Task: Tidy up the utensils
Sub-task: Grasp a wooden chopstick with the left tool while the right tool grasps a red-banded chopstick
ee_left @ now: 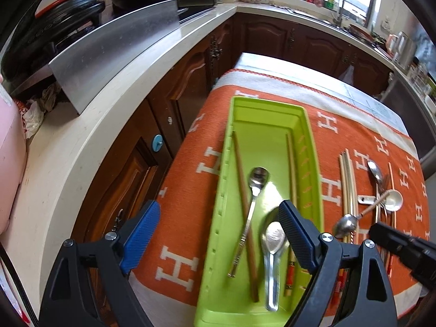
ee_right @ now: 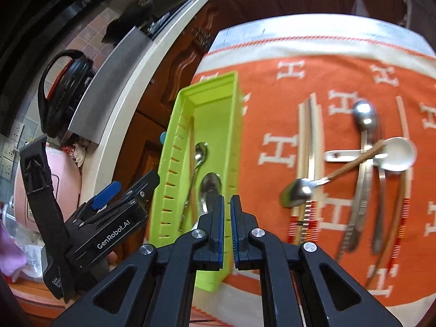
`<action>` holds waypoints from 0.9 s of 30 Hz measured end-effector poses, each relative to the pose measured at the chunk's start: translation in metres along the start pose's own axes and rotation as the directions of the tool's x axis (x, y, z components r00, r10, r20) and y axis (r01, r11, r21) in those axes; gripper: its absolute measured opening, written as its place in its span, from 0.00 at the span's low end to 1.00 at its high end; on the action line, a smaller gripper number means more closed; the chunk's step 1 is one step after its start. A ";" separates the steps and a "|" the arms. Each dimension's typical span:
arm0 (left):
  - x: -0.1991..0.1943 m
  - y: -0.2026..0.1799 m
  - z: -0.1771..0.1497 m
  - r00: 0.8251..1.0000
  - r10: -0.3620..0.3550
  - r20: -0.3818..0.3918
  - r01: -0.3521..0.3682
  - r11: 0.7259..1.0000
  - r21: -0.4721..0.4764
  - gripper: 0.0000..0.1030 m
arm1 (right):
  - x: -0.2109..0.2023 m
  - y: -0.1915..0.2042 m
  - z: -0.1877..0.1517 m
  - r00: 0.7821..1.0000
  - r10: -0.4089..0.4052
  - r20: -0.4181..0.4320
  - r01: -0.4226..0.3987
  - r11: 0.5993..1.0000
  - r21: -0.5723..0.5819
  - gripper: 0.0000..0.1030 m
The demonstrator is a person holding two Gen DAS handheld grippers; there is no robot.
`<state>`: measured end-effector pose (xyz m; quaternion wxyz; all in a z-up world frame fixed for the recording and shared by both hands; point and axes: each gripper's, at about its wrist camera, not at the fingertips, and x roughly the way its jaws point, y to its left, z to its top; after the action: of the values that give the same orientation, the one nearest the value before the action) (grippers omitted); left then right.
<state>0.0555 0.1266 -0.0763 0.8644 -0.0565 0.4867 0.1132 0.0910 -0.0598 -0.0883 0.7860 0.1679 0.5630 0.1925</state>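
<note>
While spread above the green tray (ee_left: 237, 125), left hand-held gripper (ee_left: 218, 234); right hand-held gripper (ee_right: 227, 218) nearly closed, empty

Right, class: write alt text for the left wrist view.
The open left gripper hovers over a green tray holding two metal spoons and chopsticks. More utensils lie right of it on an orange cloth.

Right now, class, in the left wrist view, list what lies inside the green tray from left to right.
Dark wooden chopstick → slim steel spoon → broad steel spoon → pale chopstick with a red patterned end, all inside the green tray.
</note>
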 end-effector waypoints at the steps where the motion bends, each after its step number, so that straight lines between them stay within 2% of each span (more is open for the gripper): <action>1: -0.002 -0.004 -0.001 1.000 -0.004 0.001 0.004 1.000 0.010 0.85 | -0.007 -0.005 -0.002 1.000 -0.002 0.014 0.002 1.000 0.005 0.05; 8: -0.020 -0.043 -0.016 0.998 -0.062 0.001 0.061 0.993 0.100 0.85 | -0.063 -0.061 -0.016 0.993 -0.037 0.112 0.026 0.995 0.094 0.05; 14: -0.030 -0.086 -0.030 0.988 -0.149 -0.038 0.154 0.971 0.182 0.85 | -0.109 -0.105 -0.033 0.976 -0.097 0.196 0.066 0.985 0.157 0.07; 19: -0.027 -0.112 -0.040 0.981 -0.183 -0.065 0.193 0.953 0.235 0.85 | -0.129 -0.137 -0.050 0.963 -0.132 0.235 0.084 0.975 0.206 0.11; 24: -0.018 -0.136 -0.042 0.965 -0.246 -0.087 0.261 0.920 0.291 0.85 | -0.132 -0.163 -0.062 0.959 -0.161 0.233 0.103 0.965 0.242 0.11; 27: -0.014 -0.154 -0.042 0.957 -0.283 -0.071 0.289 0.885 0.366 0.85 | -0.127 -0.177 -0.067 0.960 -0.172 0.222 0.110 0.958 0.266 0.11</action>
<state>0.0524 -0.0328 -0.0884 0.8625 0.0367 0.4926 -0.1103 0.0100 -0.2727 -0.0901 0.8331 0.2472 0.4931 0.0410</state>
